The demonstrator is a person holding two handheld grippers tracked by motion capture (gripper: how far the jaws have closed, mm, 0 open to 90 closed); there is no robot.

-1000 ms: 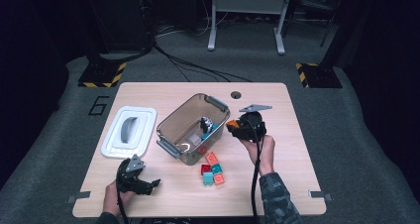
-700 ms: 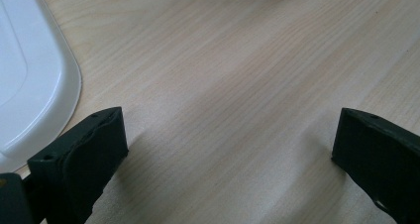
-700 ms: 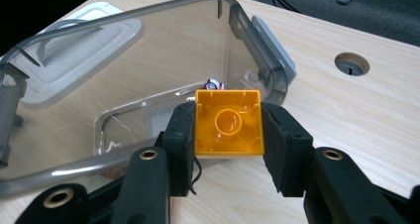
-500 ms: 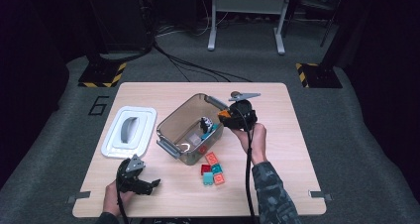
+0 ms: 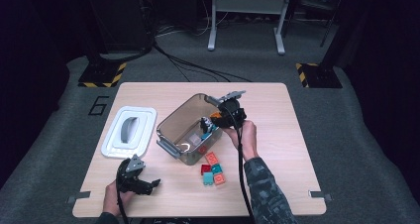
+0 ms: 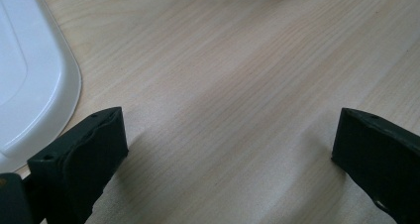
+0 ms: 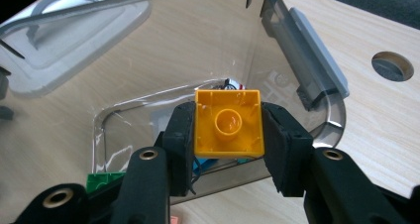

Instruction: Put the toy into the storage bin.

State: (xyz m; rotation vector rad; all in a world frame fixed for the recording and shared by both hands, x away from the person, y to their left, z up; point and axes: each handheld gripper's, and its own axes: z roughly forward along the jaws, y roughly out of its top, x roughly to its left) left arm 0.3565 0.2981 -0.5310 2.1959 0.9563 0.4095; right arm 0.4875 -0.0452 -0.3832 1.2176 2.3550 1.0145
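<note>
Orange-yellow and hollow side up, a toy brick [image 7: 229, 122] is clamped between the jaws of the right claw [image 7: 228, 135] at the centre of the right gripper view, held over the open clear plastic bin [image 5: 184, 127] near the middle of the high view. The left claw [image 6: 228, 144] rests low at the lower left of the high view with its jaws spread wide over bare wooden tabletop [image 6: 223, 70], just beside the white lid [image 5: 129, 132]. Red, teal and orange bricks [image 5: 212, 168] lie below the bin.

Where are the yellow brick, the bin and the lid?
yellow brick [image 7: 228, 129], right gripper view, its hollow underside.
bin [image 5: 174, 120], high view, its left wall.
lid [image 5: 143, 130], high view, its white right rim.
</note>
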